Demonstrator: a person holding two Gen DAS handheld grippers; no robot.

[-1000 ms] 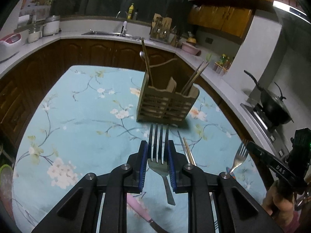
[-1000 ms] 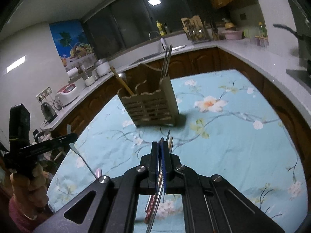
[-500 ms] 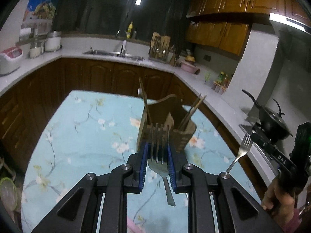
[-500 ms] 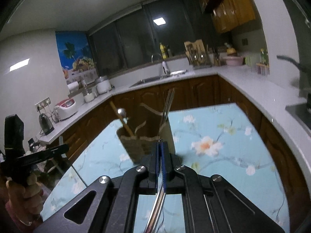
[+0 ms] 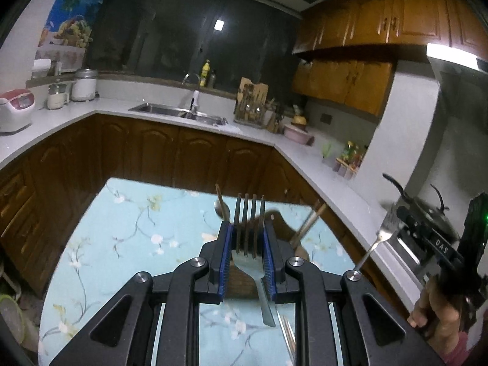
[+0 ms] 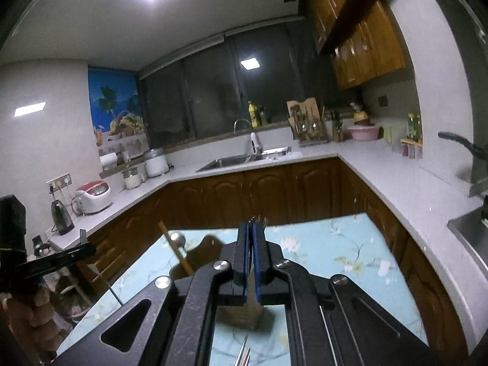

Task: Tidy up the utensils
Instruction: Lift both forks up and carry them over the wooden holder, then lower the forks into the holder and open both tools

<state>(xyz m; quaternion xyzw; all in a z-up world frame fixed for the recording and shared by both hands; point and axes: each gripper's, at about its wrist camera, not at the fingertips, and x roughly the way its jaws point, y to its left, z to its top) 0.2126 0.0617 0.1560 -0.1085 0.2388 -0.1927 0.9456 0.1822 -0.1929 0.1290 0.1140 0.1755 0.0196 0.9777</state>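
Observation:
My left gripper is shut on a steel fork, tines up, handle hanging down. Behind and below it stands the wooden utensil holder, mostly hidden by the jaws, with a spoon and chopsticks sticking out. My right gripper is shut on a second fork, seen edge-on, with tips above the pads; that fork also shows in the left wrist view. The holder sits just under the right gripper. Both grippers are raised above the holder.
The blue floral tablecloth covers the table. More utensils lie on it near the front, also in the right wrist view. Kitchen counters, a sink and a black wok surround the table.
Both grippers have risen and tilted up with their forks. The holder has dropped low in both views and is now largely behind the jaws.

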